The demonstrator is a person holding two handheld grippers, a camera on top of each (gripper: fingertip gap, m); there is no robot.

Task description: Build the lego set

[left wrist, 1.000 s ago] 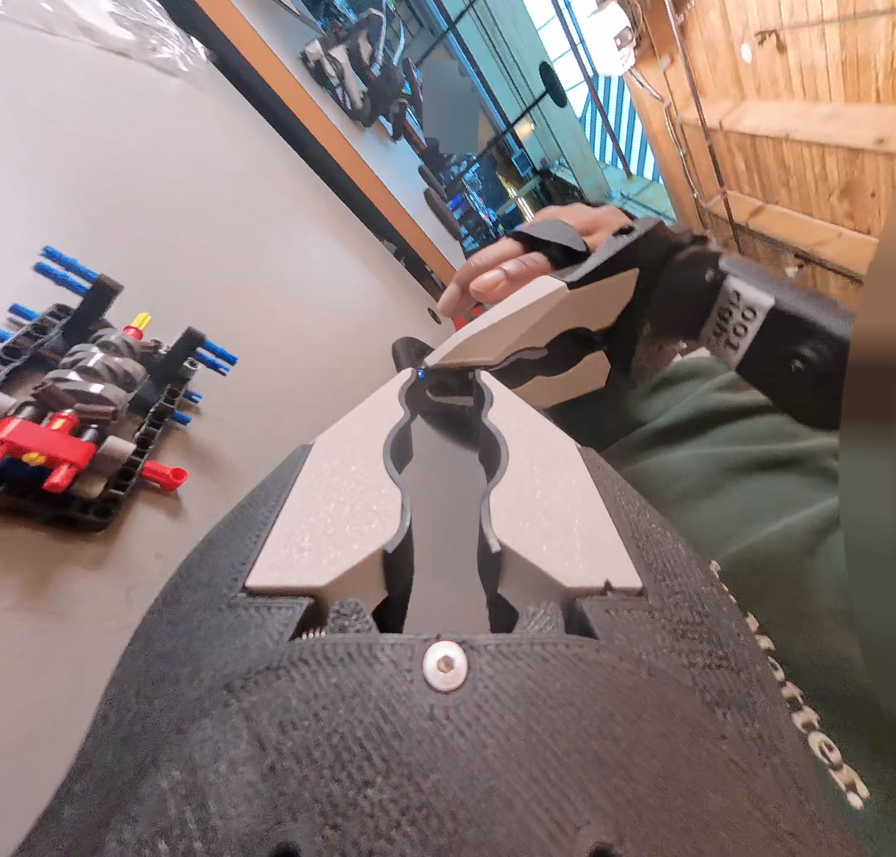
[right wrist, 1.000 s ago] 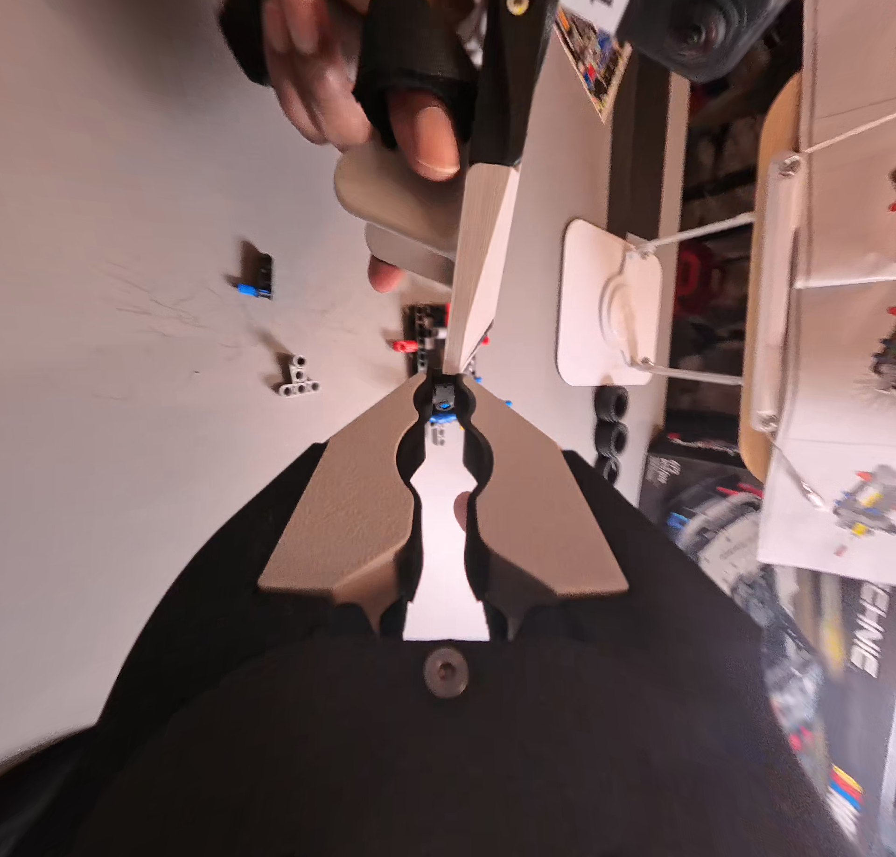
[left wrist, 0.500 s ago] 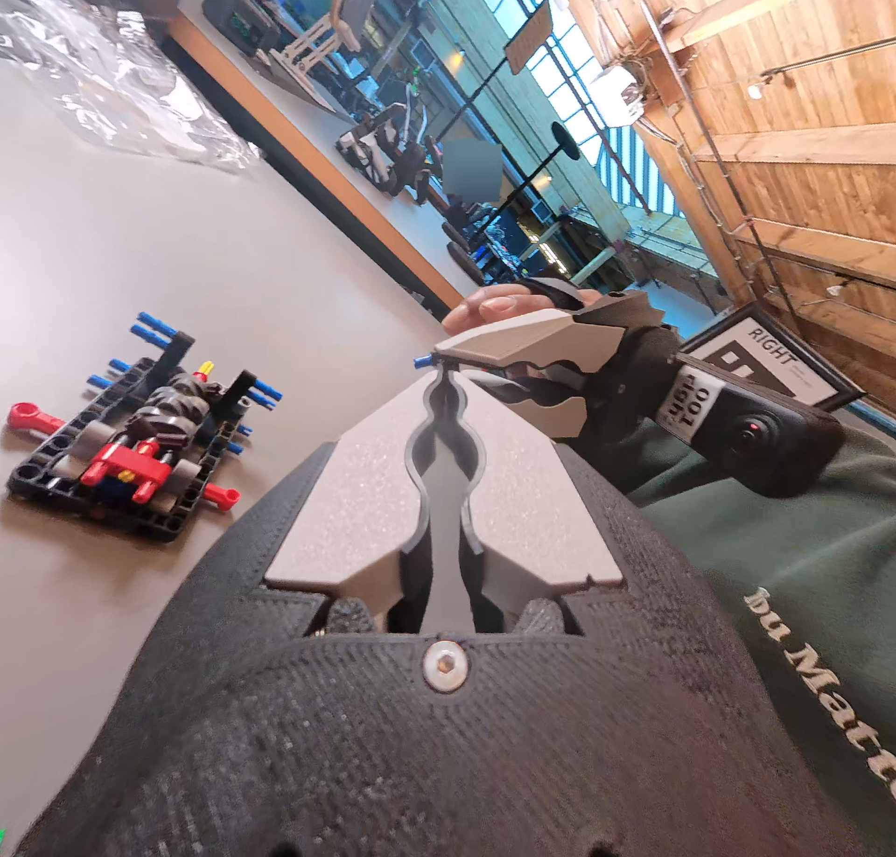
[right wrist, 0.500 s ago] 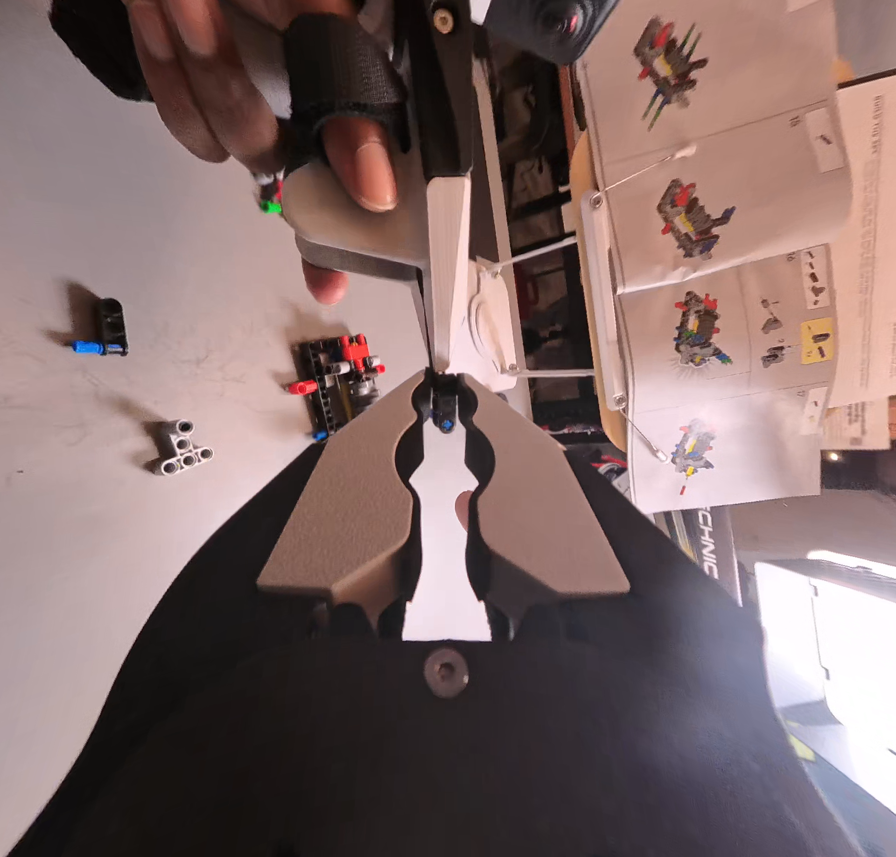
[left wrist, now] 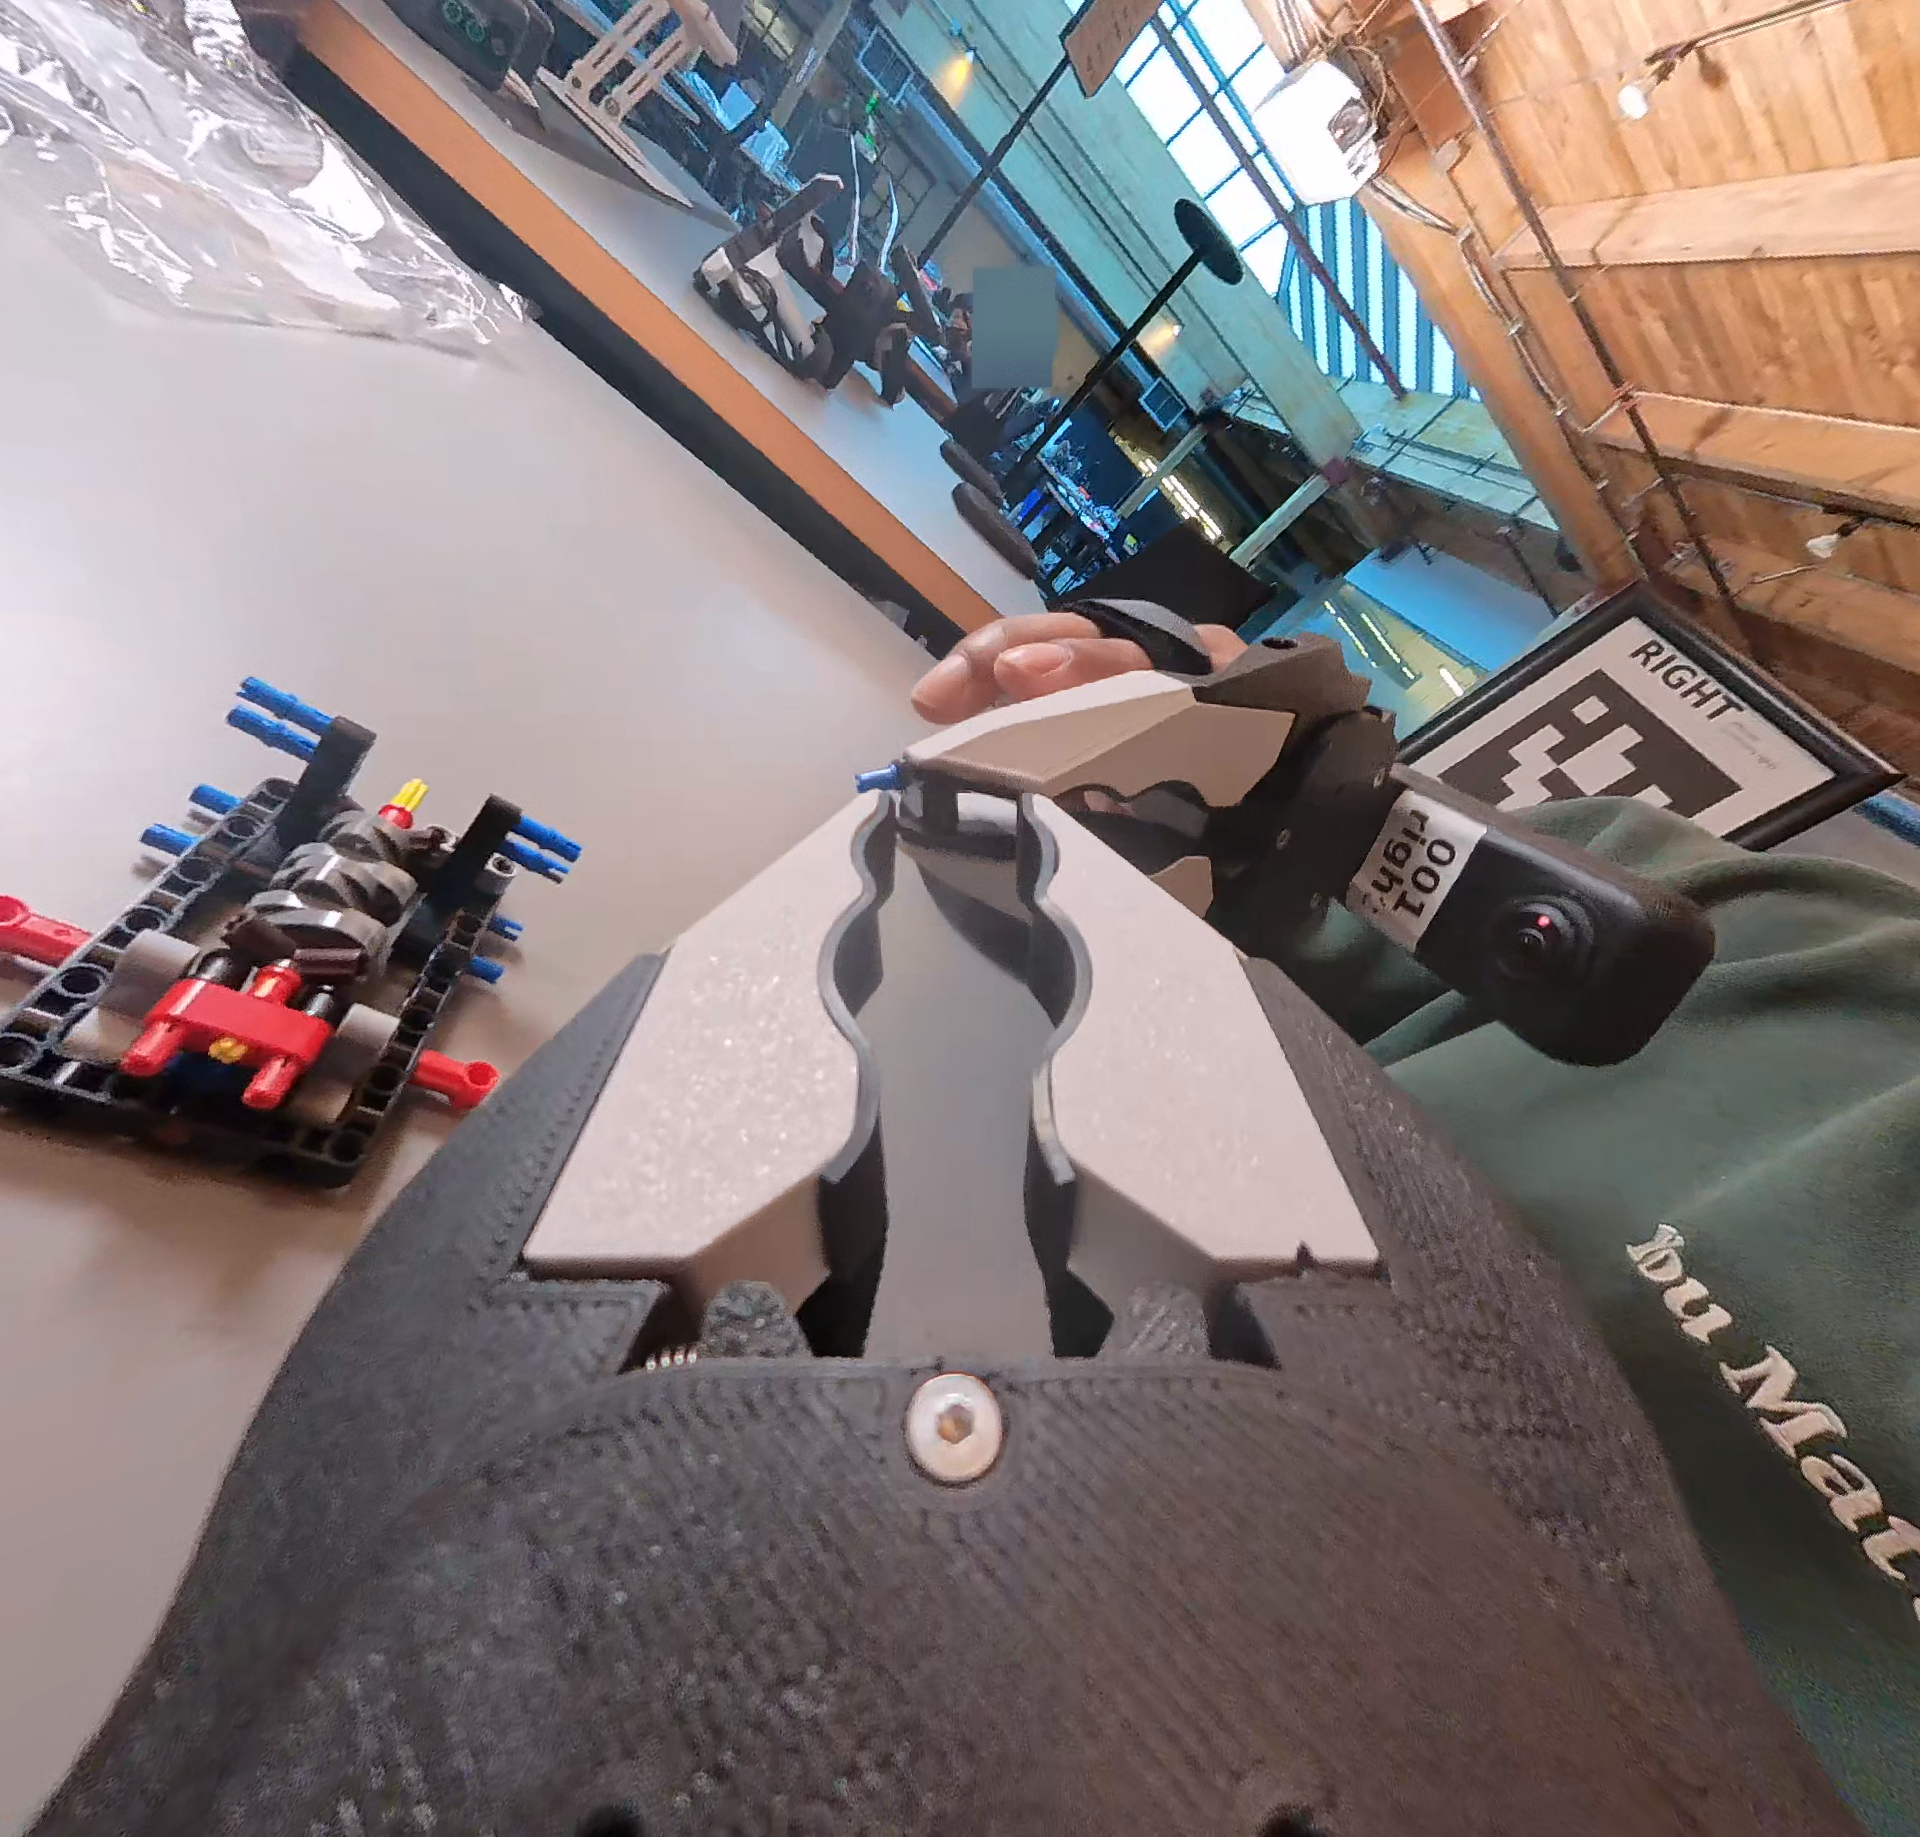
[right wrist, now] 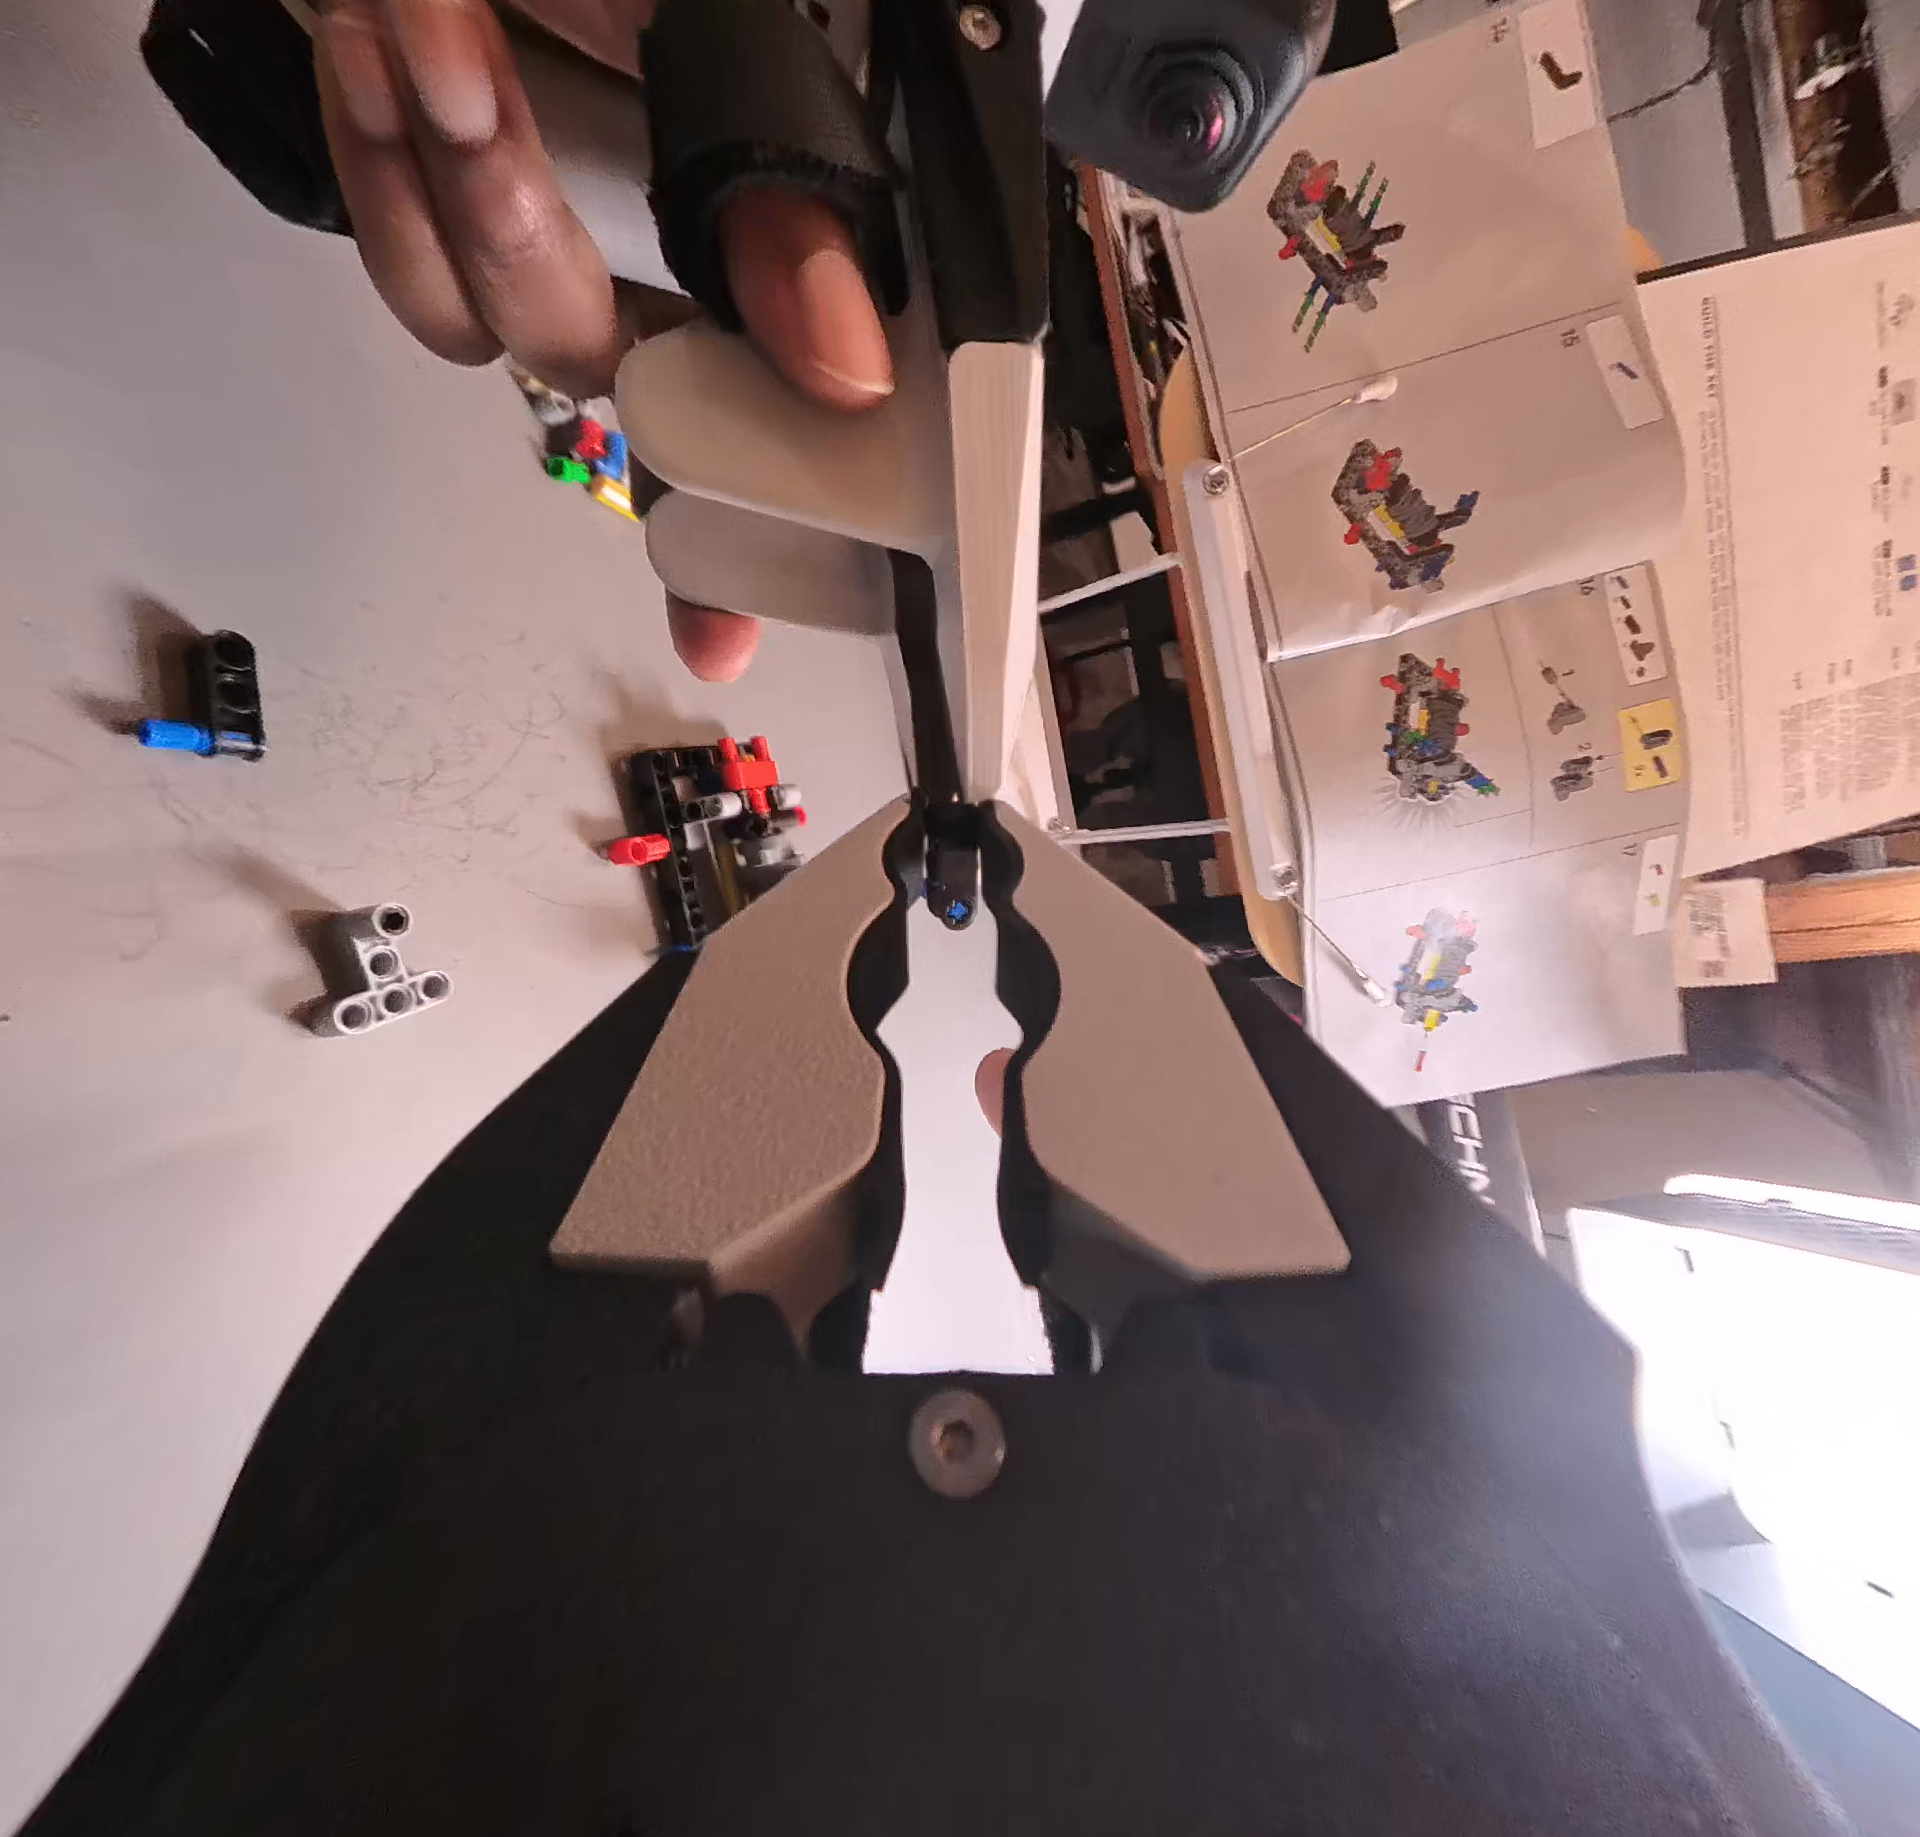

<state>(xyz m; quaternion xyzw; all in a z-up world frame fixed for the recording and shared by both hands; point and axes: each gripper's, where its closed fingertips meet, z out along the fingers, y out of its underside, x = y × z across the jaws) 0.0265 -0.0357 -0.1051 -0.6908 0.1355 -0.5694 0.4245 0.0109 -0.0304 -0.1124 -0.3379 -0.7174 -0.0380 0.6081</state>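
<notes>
Writing I won't repeat stands on the black-framed marker card point(left wrist: 1621, 759), a white sticker point(left wrist: 1418, 868) beside it, my green sweatshirt point(left wrist: 1766, 1372), and the instruction booklet point(right wrist: 1455, 540).

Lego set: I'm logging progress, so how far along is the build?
Partly done. A black-framed assembly with red and blue parts already stands on the table. In hand: the right hand-held gripper and the left hand-held gripper meet on a small black piece with a blue pin. Left: a loose grey connector and a black-and-blue piece.
</notes>
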